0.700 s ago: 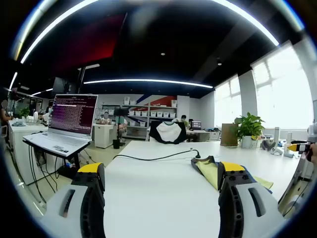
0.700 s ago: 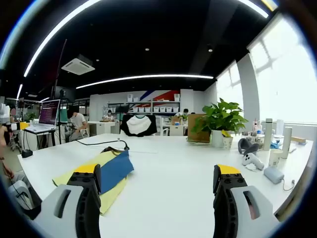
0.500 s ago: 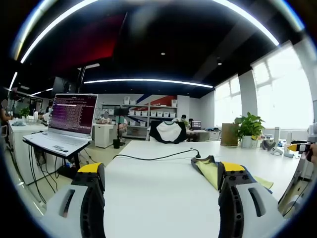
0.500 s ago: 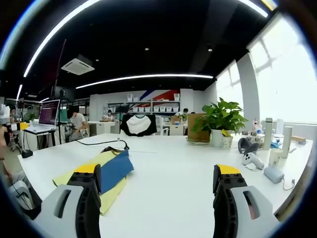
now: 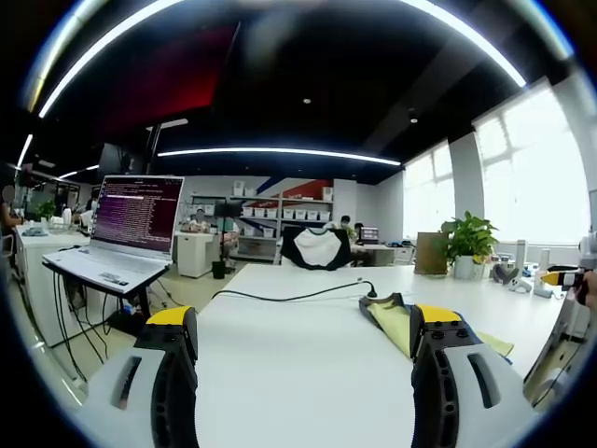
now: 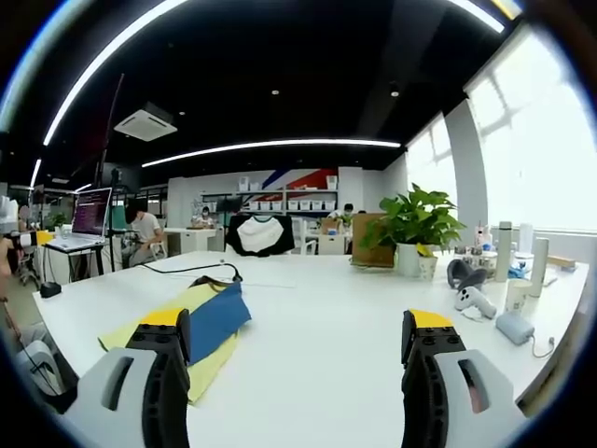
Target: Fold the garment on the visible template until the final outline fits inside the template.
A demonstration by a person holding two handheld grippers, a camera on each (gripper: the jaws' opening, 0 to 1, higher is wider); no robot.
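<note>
On a long white bench [image 6: 317, 308] in an open-plan office, a blue garment [image 6: 216, 319] lies flat on a yellow template [image 6: 210, 371], well apart from both tools. In the right gripper view the right gripper [image 6: 291, 359] hovers above the bench with its yellow-tipped jaws spread wide and nothing between them; the garment sits to the left of the left jaw, its yellow template showing along the near and far edges. A black cable [image 6: 187, 269] runs along the bench beyond the cloth. Farther right stand a potted plant [image 6: 415, 229], a white handheld controller [image 6: 474, 301], a few slim bottles [image 6: 522, 254] and a small pale-blue box [image 6: 515, 328]. In the left gripper view the left gripper [image 5: 303, 350] is likewise held over bare bench top, jaws wide apart and empty; the template [image 5: 396, 322] with the garment's dark edge lies just behind the right-hand jaw, partly hidden by it, and the cable [image 5: 289, 298] curves across the bench to end near the cloth's far corner. An open laptop [image 5: 131, 229] with a lit screen rests on a stand to the left. At the far end of the bench a black-and-white shirt [image 5: 318, 249] is draped over a chair, with shelving [image 5: 270, 219] along the back wall. A seated person [image 6: 142, 233] works at a desk in the background of the right gripper view.
</note>
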